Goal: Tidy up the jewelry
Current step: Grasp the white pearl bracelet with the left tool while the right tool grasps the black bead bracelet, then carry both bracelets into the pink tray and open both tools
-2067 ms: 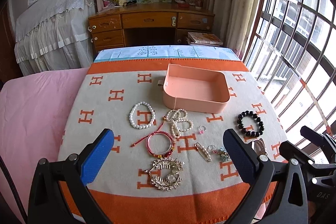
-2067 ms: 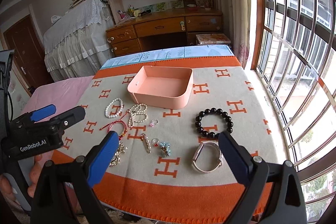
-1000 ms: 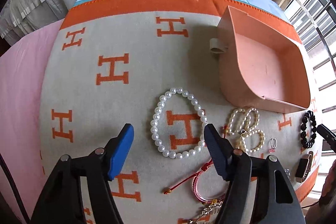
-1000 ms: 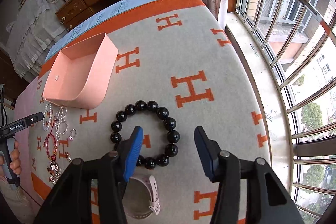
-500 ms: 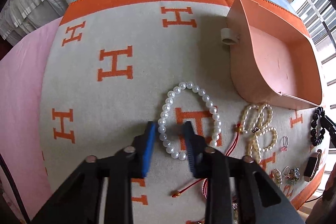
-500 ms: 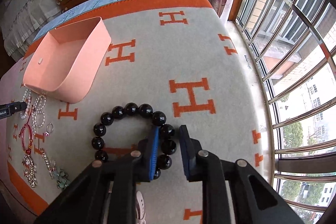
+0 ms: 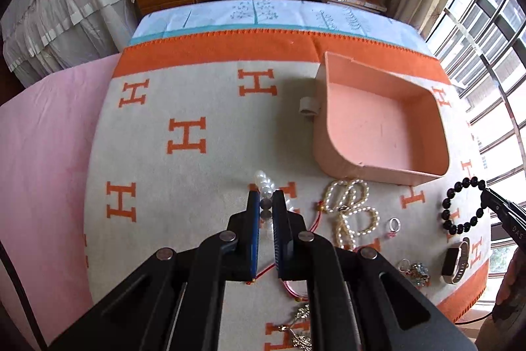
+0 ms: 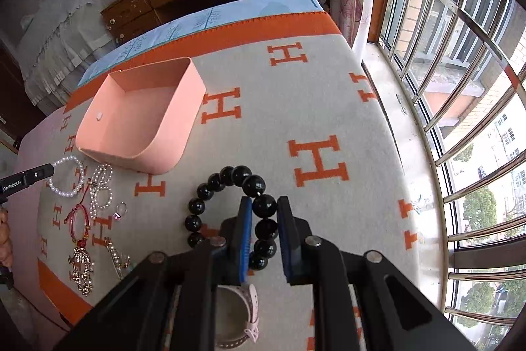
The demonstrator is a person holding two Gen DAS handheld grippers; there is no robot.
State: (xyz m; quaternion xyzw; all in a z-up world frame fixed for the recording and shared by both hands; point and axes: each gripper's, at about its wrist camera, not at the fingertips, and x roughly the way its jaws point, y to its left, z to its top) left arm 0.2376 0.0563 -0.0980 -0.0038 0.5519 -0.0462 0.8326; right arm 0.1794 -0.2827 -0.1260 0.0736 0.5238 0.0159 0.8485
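At the bottom centre of each wrist view a hand-held gripper is clamped on a bracelet: the left hand-held gripper (image 7: 266, 211) pinches the white pearl bracelet (image 7: 264, 183), the right hand-held gripper (image 8: 264, 213) pinches the black bead bracelet (image 8: 227, 209). Both bracelets look just raised off the H-patterned orange blanket (image 8: 315, 120). Farther up, left of centre in the right view, sits the pink tray (image 8: 171, 137), nothing inside. The step in hand looks like pickup; next, each bracelet needs carrying over the tray wall and releasing inside.

Both wrist views forward, blanket (image 7: 197, 173) shared
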